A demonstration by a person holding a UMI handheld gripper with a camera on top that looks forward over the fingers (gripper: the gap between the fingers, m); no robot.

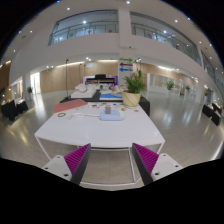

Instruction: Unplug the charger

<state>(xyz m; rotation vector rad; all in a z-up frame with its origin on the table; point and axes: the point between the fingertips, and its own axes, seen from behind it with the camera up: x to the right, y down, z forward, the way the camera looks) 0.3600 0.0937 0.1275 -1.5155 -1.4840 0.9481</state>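
Observation:
My gripper is open and empty, its two magenta pads spread wide apart over the floor in front of a white table. On the table's far half lies a small light-blue and white object with a thin white cable running left from it to a small ring-shaped thing. I cannot tell which part is the charger. The table stands well beyond my fingertips.
A potted green plant stands behind the table on the right. A reddish flat thing lies at the table's far left corner. Sofas and chairs stand further back. Shiny open floor surrounds the table.

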